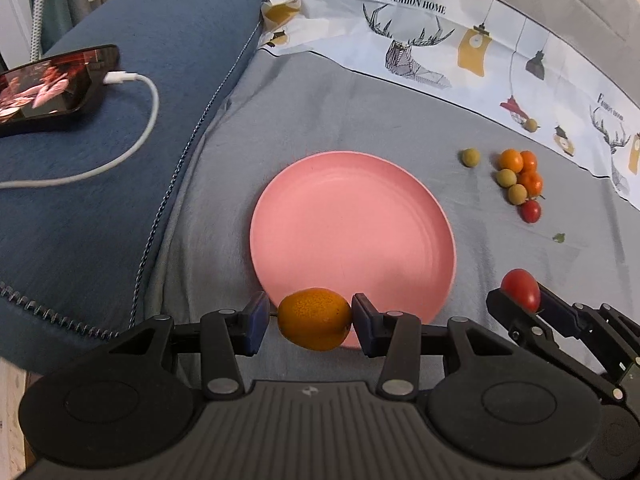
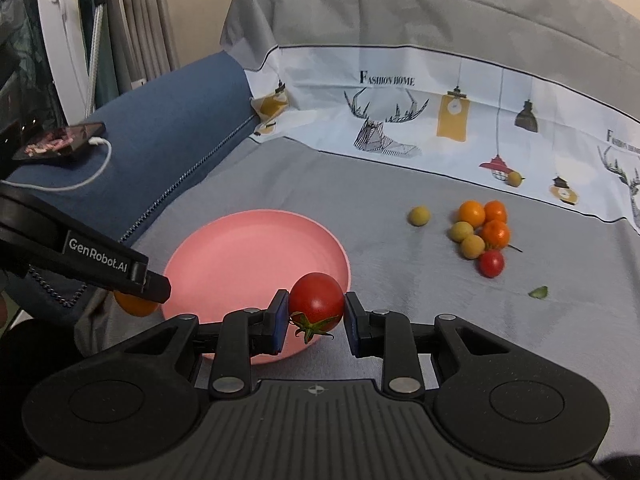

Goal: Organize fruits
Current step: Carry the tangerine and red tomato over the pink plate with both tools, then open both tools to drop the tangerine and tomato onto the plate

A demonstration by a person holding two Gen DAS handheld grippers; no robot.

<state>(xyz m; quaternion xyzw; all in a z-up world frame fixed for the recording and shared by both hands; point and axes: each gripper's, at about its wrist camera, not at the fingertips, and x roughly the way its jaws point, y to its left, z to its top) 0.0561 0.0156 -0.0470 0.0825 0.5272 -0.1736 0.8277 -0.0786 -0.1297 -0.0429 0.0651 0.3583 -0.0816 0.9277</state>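
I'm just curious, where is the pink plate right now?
The pink plate lies on the grey cloth, straight ahead of both grippers, with the blue cushion to its left and the pile of small fruits to its right.

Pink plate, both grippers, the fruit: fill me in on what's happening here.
A person is sorting fruit with two handheld grippers. The left gripper holds a small orange at the near rim of the pink plate, which has nothing on it yet. The right gripper holds a cherry tomato beside the plate. A cluster of loose fruit, orange, yellow-green and one red, lies on the grey cloth, with two yellow-green ones lying apart.
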